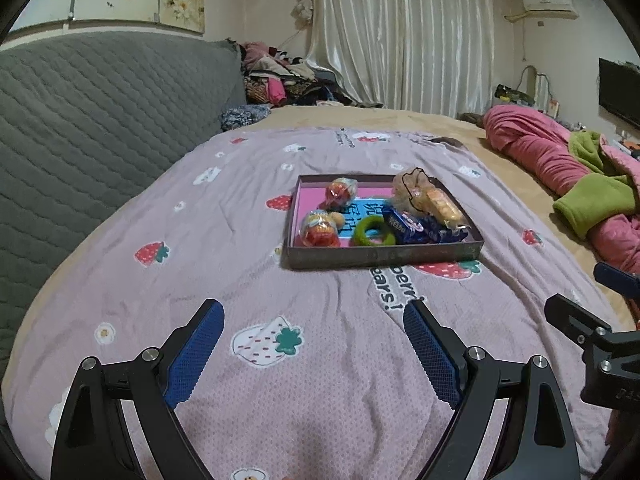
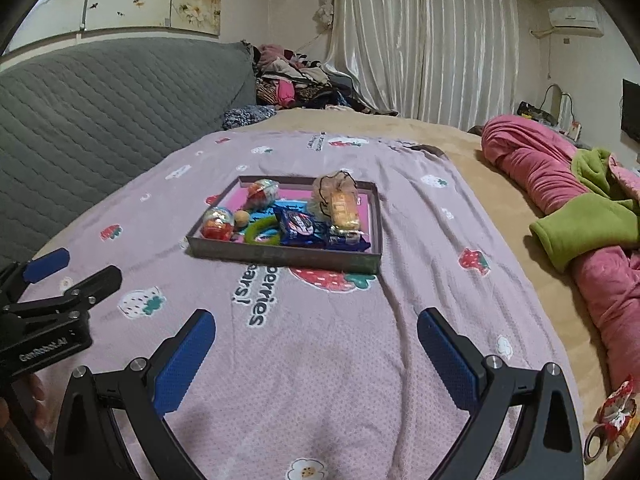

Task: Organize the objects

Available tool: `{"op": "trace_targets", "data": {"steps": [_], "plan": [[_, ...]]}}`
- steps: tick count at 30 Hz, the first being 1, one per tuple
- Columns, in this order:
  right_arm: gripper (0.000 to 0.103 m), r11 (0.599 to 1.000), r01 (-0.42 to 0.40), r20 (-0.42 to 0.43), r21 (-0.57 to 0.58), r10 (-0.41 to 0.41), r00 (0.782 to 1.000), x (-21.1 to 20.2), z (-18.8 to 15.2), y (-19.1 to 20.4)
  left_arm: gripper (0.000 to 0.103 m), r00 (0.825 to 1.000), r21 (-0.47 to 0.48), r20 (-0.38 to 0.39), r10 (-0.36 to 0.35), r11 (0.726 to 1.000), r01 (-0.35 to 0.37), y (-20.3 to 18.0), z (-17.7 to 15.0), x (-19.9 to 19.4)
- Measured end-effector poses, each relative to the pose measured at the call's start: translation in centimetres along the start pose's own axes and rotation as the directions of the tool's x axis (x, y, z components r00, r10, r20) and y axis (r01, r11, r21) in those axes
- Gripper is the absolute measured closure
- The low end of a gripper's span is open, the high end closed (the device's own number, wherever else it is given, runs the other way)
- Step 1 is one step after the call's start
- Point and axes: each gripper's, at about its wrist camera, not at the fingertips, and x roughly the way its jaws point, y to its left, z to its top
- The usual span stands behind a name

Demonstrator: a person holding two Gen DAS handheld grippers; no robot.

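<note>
Here we see both claws spread wide and empty above the bed.
The left claw [image 1: 314, 322] and right claw [image 2: 316, 330] touch nothing; the tray [image 1: 380, 257] of snacks lies ahead on the pink blanket [image 2: 320, 380], open cloth between.

**A lived-in bedroom at home**

A wide bed [image 1: 280, 380] fills the view, spread with a pink strawberry-print blanket [image 1: 248, 208]. At 9 o'clock stands a grey quilted headboard [image 1: 100, 120]; at 12 o'clock, pale floor-length curtains [image 1: 400, 32] hang beside a heap of clothes [image 1: 280, 80]. An air conditioner [image 1: 548, 2] sits high on the wall at 1 o'clock, and a dark television [image 1: 618, 92] hangs at 2 o'clock. A rumpled pink and green quilt [image 2: 560, 200] lies along the bed at 3 o'clock.
</note>
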Motion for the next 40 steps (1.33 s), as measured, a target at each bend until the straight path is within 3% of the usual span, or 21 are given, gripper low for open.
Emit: {"op": "trace_targets", "data": {"steps": [24,40], "plan": [[0.001,1.000,0.026,-0.040,-0.012,-0.027,0.999,3.3,-3.2,-0.3,0.011,1.000,0.011,-0.013,0.018,1.000,-0.018,-0.7,-3.4,3.4],[0.001,0.999,0.043,-0.071,-0.022,-0.045,0.996,4.8,-4.6,-0.2,0.011,0.999,-0.029,-0.035,-0.037,0.999,0.036,0.1,-4.3,5.0]]}}
